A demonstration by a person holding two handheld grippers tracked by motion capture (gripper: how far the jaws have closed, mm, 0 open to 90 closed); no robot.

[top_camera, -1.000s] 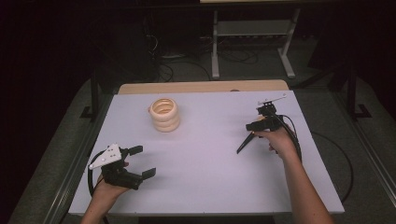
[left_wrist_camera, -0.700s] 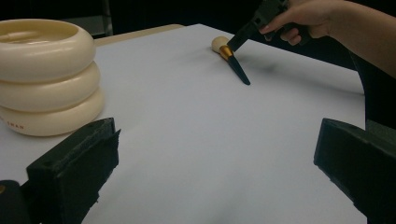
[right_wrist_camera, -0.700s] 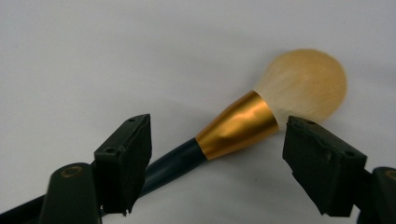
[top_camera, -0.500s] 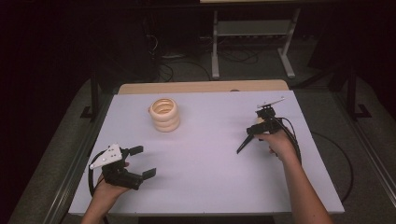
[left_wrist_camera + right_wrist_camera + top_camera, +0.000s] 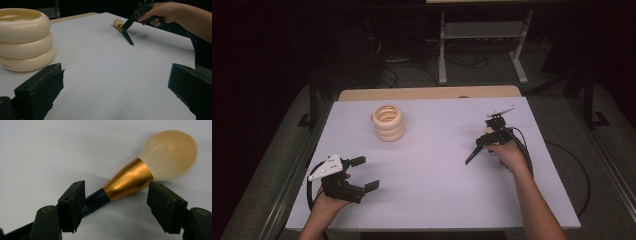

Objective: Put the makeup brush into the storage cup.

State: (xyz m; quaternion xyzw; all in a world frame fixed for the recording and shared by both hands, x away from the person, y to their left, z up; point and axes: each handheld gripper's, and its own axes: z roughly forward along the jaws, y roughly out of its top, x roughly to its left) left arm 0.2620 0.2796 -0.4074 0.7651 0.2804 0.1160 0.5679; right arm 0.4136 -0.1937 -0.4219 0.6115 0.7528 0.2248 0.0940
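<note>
My right gripper (image 5: pixel 116 202) has its jaws apart, one on either side of a makeup brush (image 5: pixel 140 172). In the right gripper view neither jaw pad presses on the brush: the left pad stands beside the dark handle, the right pad just beside the gold ferrule. The brush lies flat on the white table surface (image 5: pixel 50 150), cream bristle head pointing away from my hand, dark handle running back under the left jaw.

In the high view, my right gripper (image 5: pixel 492 134) sits at the right side of the table (image 5: pixel 432 165), with the brush handle (image 5: pixel 473 152) angled down toward the table's middle. From the left gripper view, the brush head (image 5: pixel 117 23) and ferrule rest on the surface beneath my right hand (image 5: pixel 160 12).

My left gripper (image 5: pixel 362 174) is at the near left of the table, jaws wide apart and holding nothing. A stack of three cream rings (image 5: pixel 388 122) stands at the far left centre, well apart from both grippers; it also shows in the left gripper view (image 5: pixel 23 40).
</note>
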